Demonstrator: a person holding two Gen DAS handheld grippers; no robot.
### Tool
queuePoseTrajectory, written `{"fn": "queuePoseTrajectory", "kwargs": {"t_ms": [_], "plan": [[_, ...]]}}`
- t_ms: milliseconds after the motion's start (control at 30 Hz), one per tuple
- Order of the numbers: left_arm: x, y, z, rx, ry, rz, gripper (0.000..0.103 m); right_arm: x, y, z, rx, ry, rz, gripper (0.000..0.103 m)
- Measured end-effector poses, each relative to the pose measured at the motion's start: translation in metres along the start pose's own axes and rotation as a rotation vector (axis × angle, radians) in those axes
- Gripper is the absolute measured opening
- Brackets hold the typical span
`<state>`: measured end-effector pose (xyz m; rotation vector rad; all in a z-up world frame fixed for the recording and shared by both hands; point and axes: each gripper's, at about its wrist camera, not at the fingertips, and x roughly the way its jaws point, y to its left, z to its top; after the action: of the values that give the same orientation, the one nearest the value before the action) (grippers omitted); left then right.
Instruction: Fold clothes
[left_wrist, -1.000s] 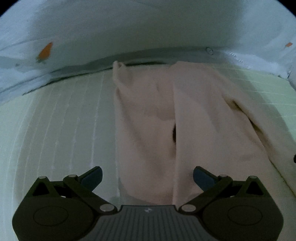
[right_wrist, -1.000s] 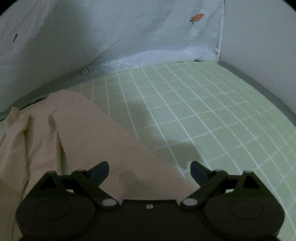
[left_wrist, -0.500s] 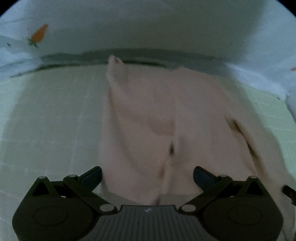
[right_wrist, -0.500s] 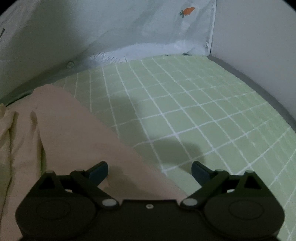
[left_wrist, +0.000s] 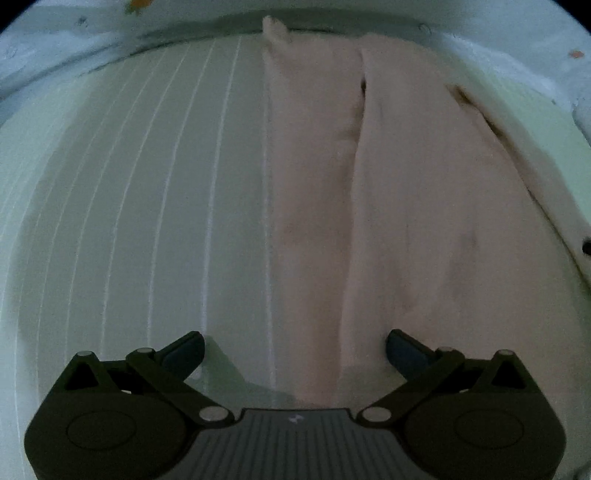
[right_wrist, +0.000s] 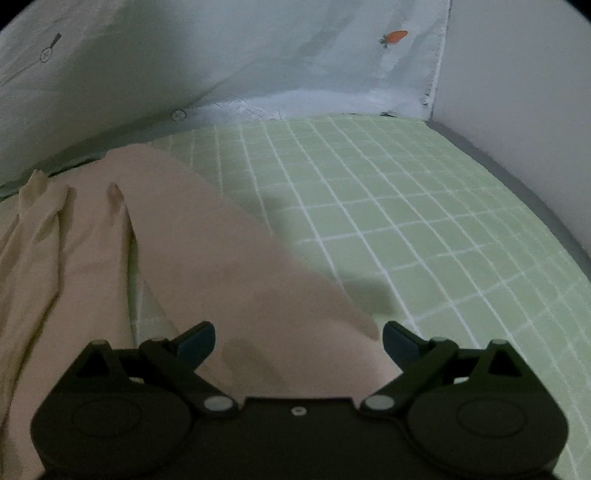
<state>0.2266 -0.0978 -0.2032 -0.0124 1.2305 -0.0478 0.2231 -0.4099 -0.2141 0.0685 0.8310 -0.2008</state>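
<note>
A pale pink garment (left_wrist: 406, 192) lies stretched out on the green checked sheet (left_wrist: 147, 221), running away from me in long folds. My left gripper (left_wrist: 295, 349) hovers open over its near left edge, nothing between the fingers. In the right wrist view the same pink garment (right_wrist: 207, 251) spreads from the far left down to the camera. My right gripper (right_wrist: 299, 338) is open just above the garment's near right edge, its left fingertip (right_wrist: 197, 336) over cloth and its right fingertip (right_wrist: 400, 341) beside the edge.
The green checked sheet (right_wrist: 406, 229) extends far to the right. A white cloth with carrot prints (right_wrist: 295, 55) hangs behind it. A pale wall (right_wrist: 524, 81) and a grey edge (right_wrist: 517, 184) bound the right side.
The left gripper has dropped lower and tilted down toward the garment's near left edge. The right gripper shifted slightly; more of the garment now lies between its fingers. Both stay open.
</note>
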Motion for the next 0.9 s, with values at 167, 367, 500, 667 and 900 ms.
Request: {"fn": "queuePoseTrajectory", "kwargs": {"t_ms": [167, 367, 500, 667, 900], "plan": [[-0.009, 0.018, -0.007, -0.068, 0.036, 0.013, 0.103, -0.009, -0.019, -0.008, 0.052, 0.001, -0.044, 0.099], [-0.021, 0.029, -0.018, -0.111, 0.037, 0.018, 0.103, -0.011, -0.033, -0.016, 0.071, 0.022, -0.094, 0.1], [-0.025, 0.03, -0.041, -0.163, 0.061, -0.019, 0.103, -0.01, -0.034, -0.022, 0.062, 0.028, -0.094, 0.1], [-0.036, 0.029, -0.06, -0.133, 0.059, 0.017, 0.102, -0.019, -0.031, -0.035, 0.039, 0.033, -0.066, 0.1], [-0.066, 0.03, -0.06, -0.154, -0.129, -0.01, 0.063, -0.024, -0.026, -0.042, 0.029, 0.023, -0.043, 0.1]]}}
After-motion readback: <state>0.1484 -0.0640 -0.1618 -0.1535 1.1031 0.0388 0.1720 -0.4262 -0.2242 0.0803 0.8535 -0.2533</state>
